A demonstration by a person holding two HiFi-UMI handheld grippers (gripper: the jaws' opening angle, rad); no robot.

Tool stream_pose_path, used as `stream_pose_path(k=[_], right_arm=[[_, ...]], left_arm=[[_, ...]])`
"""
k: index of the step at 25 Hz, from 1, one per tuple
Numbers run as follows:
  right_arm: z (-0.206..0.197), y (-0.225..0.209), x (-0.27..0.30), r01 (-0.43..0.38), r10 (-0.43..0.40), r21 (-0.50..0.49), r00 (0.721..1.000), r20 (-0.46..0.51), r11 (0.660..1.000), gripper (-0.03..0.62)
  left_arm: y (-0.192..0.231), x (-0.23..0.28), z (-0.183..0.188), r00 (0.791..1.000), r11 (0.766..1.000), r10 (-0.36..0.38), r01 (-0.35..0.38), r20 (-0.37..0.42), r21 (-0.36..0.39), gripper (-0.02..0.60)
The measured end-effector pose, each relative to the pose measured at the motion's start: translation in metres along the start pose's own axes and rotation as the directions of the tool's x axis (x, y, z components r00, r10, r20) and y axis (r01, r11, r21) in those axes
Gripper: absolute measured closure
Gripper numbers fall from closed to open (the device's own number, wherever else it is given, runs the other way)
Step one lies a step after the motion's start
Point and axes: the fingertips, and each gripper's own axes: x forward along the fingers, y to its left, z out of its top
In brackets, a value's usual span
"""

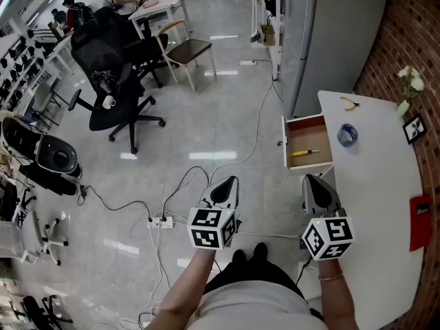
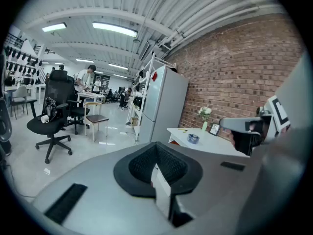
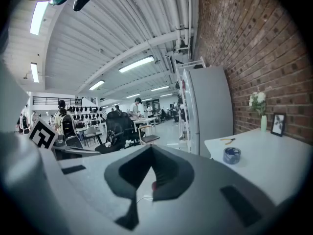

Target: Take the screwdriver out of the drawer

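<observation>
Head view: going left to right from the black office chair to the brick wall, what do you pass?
black office chair → left gripper → open drawer with the screwdriver in it → tape roll → picture frame

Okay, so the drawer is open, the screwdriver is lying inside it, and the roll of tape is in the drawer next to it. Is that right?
Not quite. The drawer is open and the screwdriver lies inside it, but the roll of tape is not in the drawer: it sits on top of the white table, just beside the drawer. The head view shows this.
</observation>
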Motion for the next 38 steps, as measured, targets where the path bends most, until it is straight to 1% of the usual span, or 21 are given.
stream_pose_path(k=[6, 11, 16, 24, 28, 33, 36, 38], right_arm=[[-0.002, -0.009, 0.001, -0.014, 0.015, 0.012, 1.000, -0.012, 1.000, 0.592], [-0.003, -0.012, 0.002, -0.030, 0.030, 0.041, 1.000, 0.005, 0.999, 0.592], [-0.002, -0.022, 0.002, -0.013, 0.012, 0.045, 1.000, 0.013, 0.999, 0.592], [-0.009, -0.040, 0.008, 0.008, -0.008, 0.045, 1.000, -0.006, 0.999, 0.592], [-0.007, -0.045, 0.011, 0.003, -0.003, 0.045, 1.000, -0.002, 0.999, 0.592], [-0.008, -0.049, 0.020, 0.003, -0.002, 0.047, 1.000, -0.016, 0.999, 0.592], [-0.007, -0.055, 0.029, 0.008, -0.007, 0.045, 1.000, -0.024, 0.999, 0.592], [-0.008, -0.058, 0.036, 0.015, -0.013, 0.048, 0.999, -0.034, 0.999, 0.592]], left_arm=[[-0.009, 0.007, 0.004, 1.000, 1.000, -0.002, 0.002, 0.005, -0.020, 0.588], [-0.009, 0.011, -0.001, 0.999, 0.999, 0.034, -0.034, -0.002, 0.008, 0.588], [-0.014, 0.017, -0.002, 1.000, 0.999, 0.030, -0.030, -0.007, 0.016, 0.586], [-0.017, 0.029, -0.005, 0.999, 0.999, 0.046, -0.047, -0.012, -0.009, 0.484], [-0.018, 0.033, -0.004, 0.999, 0.999, 0.046, -0.046, -0.015, -0.004, 0.435], [-0.011, 0.039, -0.001, 0.998, 0.998, 0.067, -0.067, -0.007, -0.006, 0.430], [-0.004, 0.050, 0.002, 0.996, 0.996, 0.087, -0.087, 0.000, -0.007, 0.440], [0.001, 0.059, 0.002, 0.996, 0.996, 0.089, -0.090, -0.008, -0.014, 0.440]])
